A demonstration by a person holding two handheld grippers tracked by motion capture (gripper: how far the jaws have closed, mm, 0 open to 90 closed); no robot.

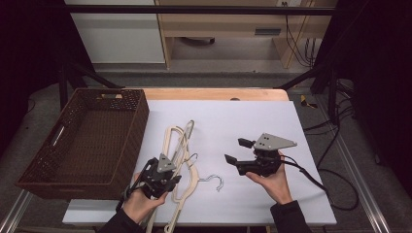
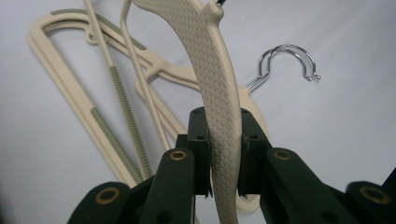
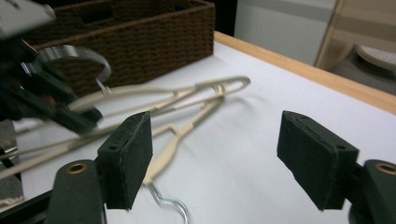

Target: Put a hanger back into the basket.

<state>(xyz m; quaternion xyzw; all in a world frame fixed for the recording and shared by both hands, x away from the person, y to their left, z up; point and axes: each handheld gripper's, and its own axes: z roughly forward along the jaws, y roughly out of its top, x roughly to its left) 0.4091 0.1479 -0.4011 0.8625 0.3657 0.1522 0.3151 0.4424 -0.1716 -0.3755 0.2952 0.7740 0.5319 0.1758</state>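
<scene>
Cream hanger [image 2: 219,116] is clamped lengthwise in the left claw [image 1: 163,180], beside the basket [image 1: 73,145]; the right claw [image 1: 239,151] is spread, empty.

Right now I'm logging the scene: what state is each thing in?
Left gripper: shut on the textured hanger.
Textured hanger: clamped between the pads.
Other hangers: lying on the white sheet.
Right gripper: open, nothing between its jaws.
Basket: empty, upright.

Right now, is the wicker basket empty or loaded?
Empty as far as it shows: the high view shows the basket with a bare woven floor, and the hangers lie on the table beside it.
</scene>
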